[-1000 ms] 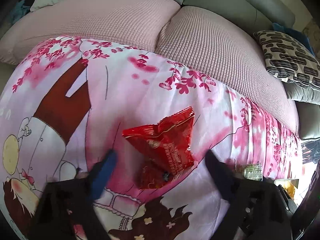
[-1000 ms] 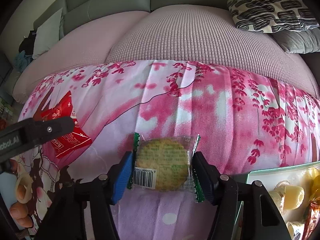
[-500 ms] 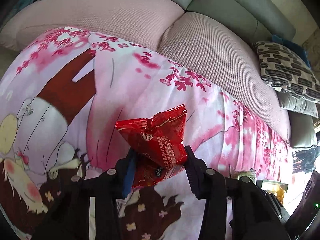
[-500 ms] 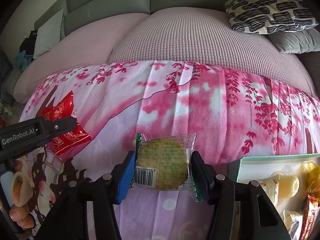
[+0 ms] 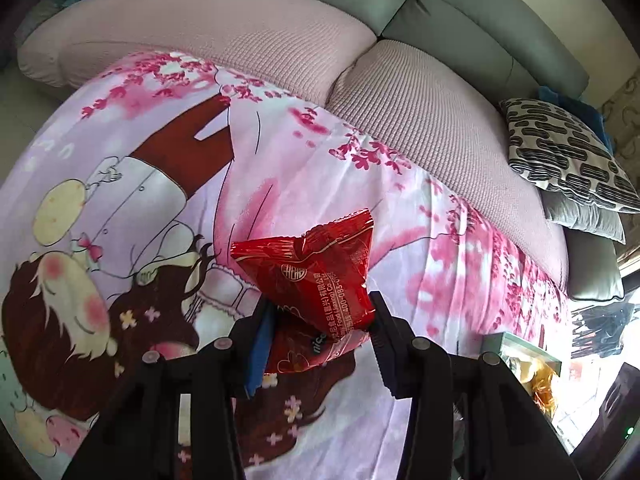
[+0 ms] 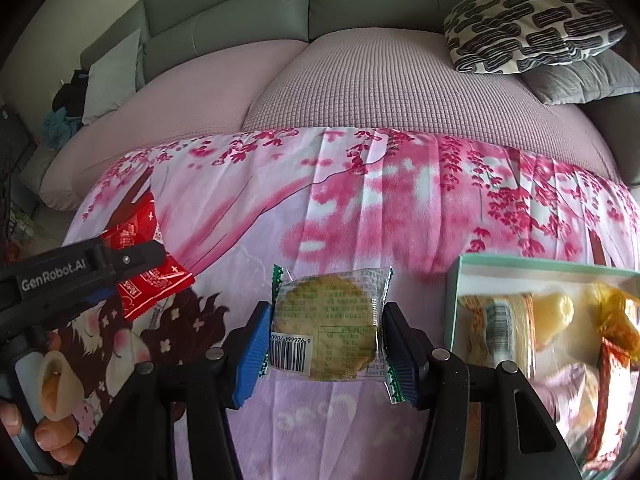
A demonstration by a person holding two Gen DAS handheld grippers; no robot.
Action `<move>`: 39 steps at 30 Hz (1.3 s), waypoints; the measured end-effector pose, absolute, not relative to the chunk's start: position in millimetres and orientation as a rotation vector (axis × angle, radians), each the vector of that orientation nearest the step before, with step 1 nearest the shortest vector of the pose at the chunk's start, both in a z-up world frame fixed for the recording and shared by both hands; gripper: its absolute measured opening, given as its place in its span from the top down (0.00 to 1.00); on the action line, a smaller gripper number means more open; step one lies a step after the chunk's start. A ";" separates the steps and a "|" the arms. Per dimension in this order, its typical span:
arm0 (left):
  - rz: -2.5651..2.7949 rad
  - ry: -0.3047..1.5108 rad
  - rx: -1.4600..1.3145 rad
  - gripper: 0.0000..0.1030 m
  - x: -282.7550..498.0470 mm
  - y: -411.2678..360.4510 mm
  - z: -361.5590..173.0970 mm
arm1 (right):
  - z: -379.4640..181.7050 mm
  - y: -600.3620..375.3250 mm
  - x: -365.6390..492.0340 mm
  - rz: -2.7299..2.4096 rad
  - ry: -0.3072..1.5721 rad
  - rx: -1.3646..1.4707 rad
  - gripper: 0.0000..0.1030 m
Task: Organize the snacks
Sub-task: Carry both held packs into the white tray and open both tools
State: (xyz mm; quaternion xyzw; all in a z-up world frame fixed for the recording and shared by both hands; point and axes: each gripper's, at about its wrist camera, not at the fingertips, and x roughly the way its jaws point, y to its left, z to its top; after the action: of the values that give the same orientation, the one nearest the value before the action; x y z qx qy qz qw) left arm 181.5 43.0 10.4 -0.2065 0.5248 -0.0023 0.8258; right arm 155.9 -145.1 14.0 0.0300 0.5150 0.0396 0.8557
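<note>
The left gripper [image 5: 320,322] was clamped on a red snack packet [image 5: 316,276], its pads pressing the packet's lower sides; the jaws had just been closing, with the packet between them. The packet stood clear above the pink cartoon-print blanket [image 5: 120,184], its upper corners pointing toward 10 and 1 o'clock.

The right gripper [image 6: 326,346] held a clear-wrapped round biscuit [image 6: 328,326] between narrow-set blue pads, barcode side facing the camera, with the wrapper's green crimped edges at 10 and 4 o'clock.

Only the right wrist view showed the mint-green box [image 6: 454,300] clearly, at 3 o'clock from the biscuit, containing yellow and orange wrapped snacks; motion blur made their exact types uncertain. That view also showed the left gripper from the side at 9 o'clock, bearing the red packet, and the person's fingers [image 6: 52,436] on its handle at 8 o'clock.

The left wrist view showed the box only as a small edge at 4 o'clock. It gave a fuller view of the blanket's cartoon figure at 8 o'clock.

Both views showed the grey sofa [image 6: 240,12], the pink quilted cushions [image 5: 224,36] at 12 o'clock, and a black-and-white patterned pillow [image 5: 568,152] at 2 o'clock.
</note>
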 end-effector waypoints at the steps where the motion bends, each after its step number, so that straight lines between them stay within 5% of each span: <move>1: -0.004 1.113 -0.435 0.54 177.1 41.6 13.7 | 15.7 -145.4 151.0 0.082 1.081 0.068 0.43; 17: -0.022 1.083 -0.374 0.54 115.9 16.7 31.0 | 44.1 -176.1 72.9 0.031 1.028 0.135 0.43; 39: -0.387 1.063 -0.103 0.54 48.7 -131.2 47.6 | 72.0 -311.8 -4.1 -0.287 0.924 0.311 0.43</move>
State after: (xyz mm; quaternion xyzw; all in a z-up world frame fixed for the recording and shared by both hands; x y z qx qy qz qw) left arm 48.7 -131.2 47.6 -0.0486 0.5033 -0.1835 0.8430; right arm -4.1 -311.8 72.0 0.1490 0.4422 -0.1372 0.8738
